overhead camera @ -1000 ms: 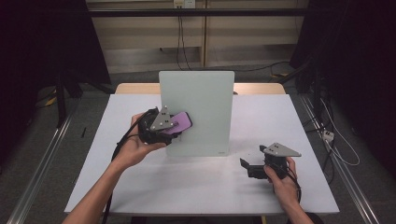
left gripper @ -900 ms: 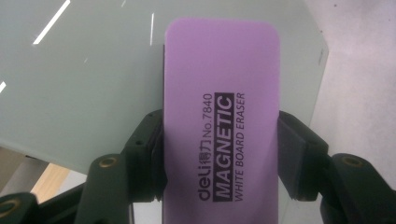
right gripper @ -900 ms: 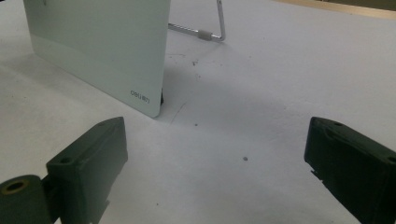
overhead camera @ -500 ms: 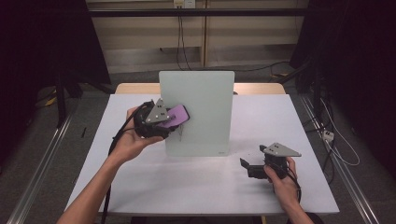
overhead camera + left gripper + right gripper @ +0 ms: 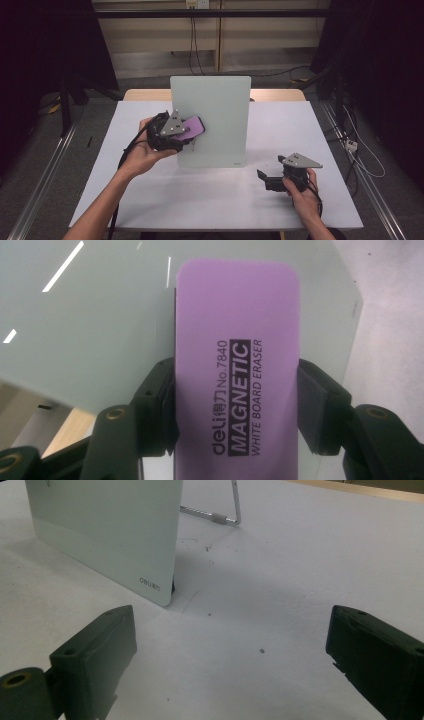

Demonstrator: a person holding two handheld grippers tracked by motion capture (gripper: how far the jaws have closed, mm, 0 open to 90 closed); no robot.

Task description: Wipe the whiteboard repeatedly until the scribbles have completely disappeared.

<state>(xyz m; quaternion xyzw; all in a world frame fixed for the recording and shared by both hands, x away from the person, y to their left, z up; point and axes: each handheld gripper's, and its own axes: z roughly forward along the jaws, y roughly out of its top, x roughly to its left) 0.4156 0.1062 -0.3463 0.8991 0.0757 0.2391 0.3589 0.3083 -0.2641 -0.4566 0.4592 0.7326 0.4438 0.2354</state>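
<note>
A pale green glass whiteboard (image 5: 220, 110) stands upright on the white table (image 5: 150, 200). My left gripper (image 5: 186, 133) is shut on a purple magnetic whiteboard eraser (image 5: 193, 125) and holds it against the left part of the board's face. In the left gripper view the black jaws press on both long sides of the eraser (image 5: 235, 355), with the board (image 5: 95, 325) right behind it. My right gripper (image 5: 264, 178) rests on the table at the front right, open with nothing between its jaws. The right gripper view shows it (image 5: 232, 647) pointing at the board's lower corner (image 5: 150, 575).
A metal wire stand (image 5: 235, 507) props the board from behind. A wooden edge (image 5: 145, 94) shows past the table's far side. Cables trail from both grippers, and dark floor with rails lies on either side of the table.
The left gripper carried the eraser slightly left and up across the board, then came back to the right. The right gripper has stayed where it was.
</note>
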